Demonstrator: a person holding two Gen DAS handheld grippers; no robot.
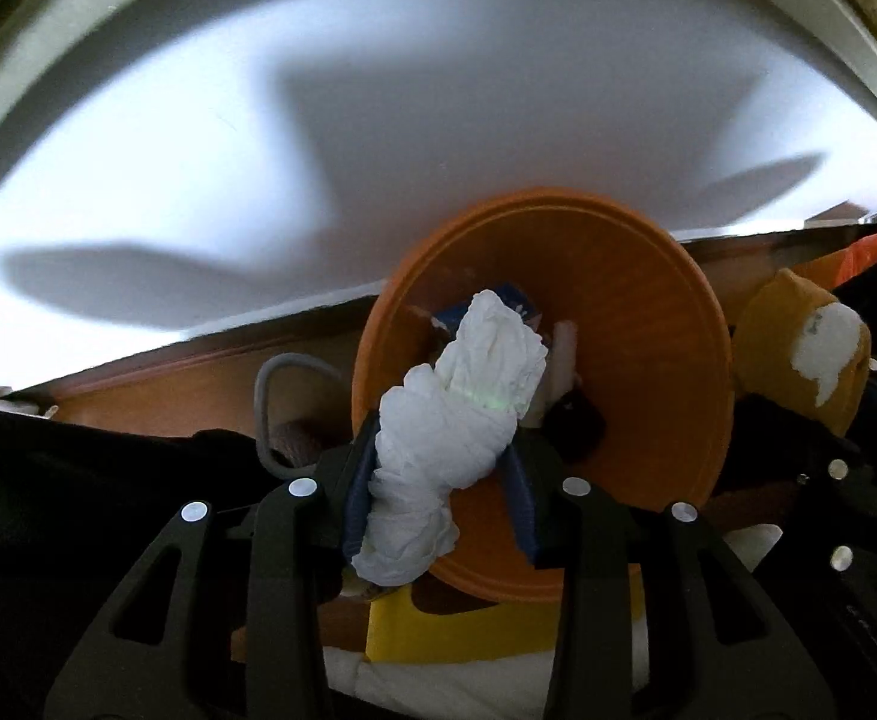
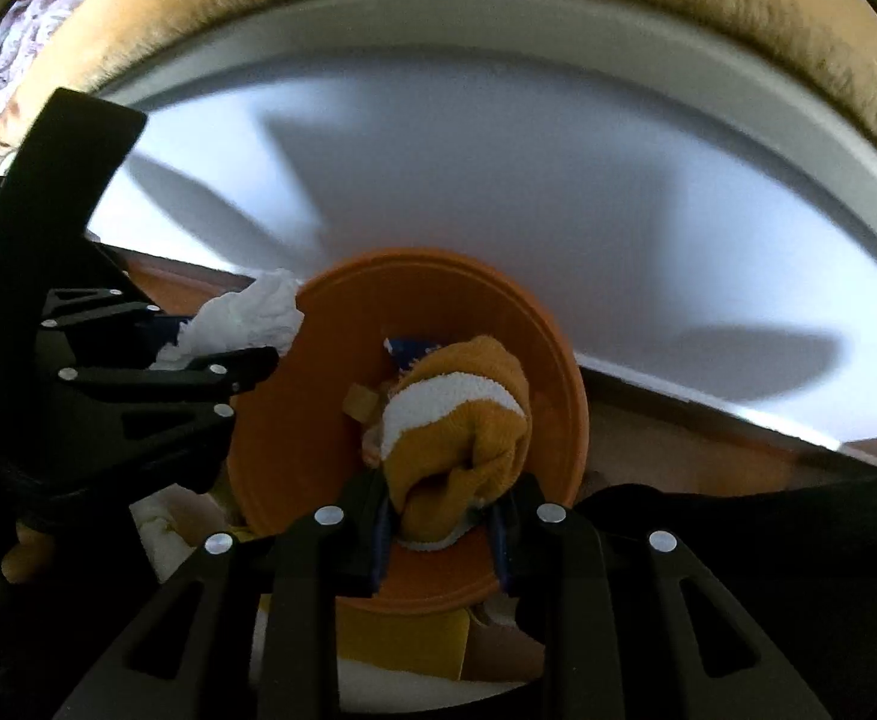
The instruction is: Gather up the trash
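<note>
Both claws hang over the round orange plastic bin point(image 1: 648, 324), already holding scraps: left claw point(image 1: 438, 480) clamped on crumpled white tissue point(image 1: 456, 414), right claw point(image 2: 441, 516) on a mustard-and-white cloth wad point(image 2: 462, 438); neither dropped yet

Count: one orange bin point(image 1: 648, 324); one white tissue wad point(image 1: 456, 420); one mustard-and-white cloth point(image 2: 468, 420); one white table point(image 1: 438, 120); two grippers, left gripper point(image 1: 444, 492) and right gripper point(image 2: 438, 522)

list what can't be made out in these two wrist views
- Contents of the round orange plastic bin: left wrist view, mostly hidden by the crumpled white tissue wad.
- Same bin's floor: right wrist view, covered by the mustard and white cloth.
- Bin's near rim: both views, behind black gripper fingers.
</note>
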